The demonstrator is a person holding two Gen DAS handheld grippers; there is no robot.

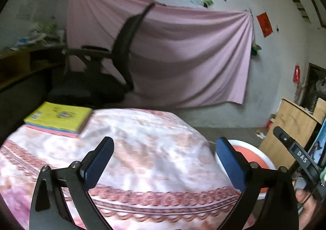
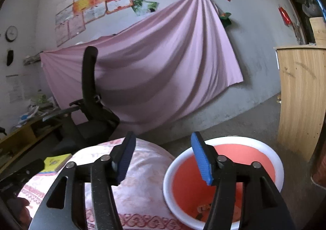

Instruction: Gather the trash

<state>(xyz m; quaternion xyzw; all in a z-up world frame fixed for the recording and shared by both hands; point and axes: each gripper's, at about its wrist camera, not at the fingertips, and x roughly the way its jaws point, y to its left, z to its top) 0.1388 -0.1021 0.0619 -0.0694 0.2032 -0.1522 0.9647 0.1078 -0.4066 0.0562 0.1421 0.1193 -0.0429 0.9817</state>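
Note:
A red bin with a white rim point(image 2: 252, 144) stands on the floor right of the cloth-covered table point(image 2: 142, 179). A few small scraps point(image 2: 203, 208) lie at its bottom. My right gripper point(image 2: 163, 156) is open and empty, held above the gap between table edge and bin. My left gripper point(image 1: 163, 160) is open and empty above the table's patterned cloth point(image 1: 152, 148). The bin's rim point(image 1: 262, 155) shows behind its right finger. The other gripper's black body point(image 1: 295, 152) shows at the right edge of the left wrist view.
A stack of books with a yellow cover point(image 1: 59, 118) lies on the table's far left. A black office chair point(image 1: 110, 63) stands behind it before a pink sheet point(image 1: 183, 56) on the wall. A wooden cabinet point(image 2: 301, 97) stands right of the bin.

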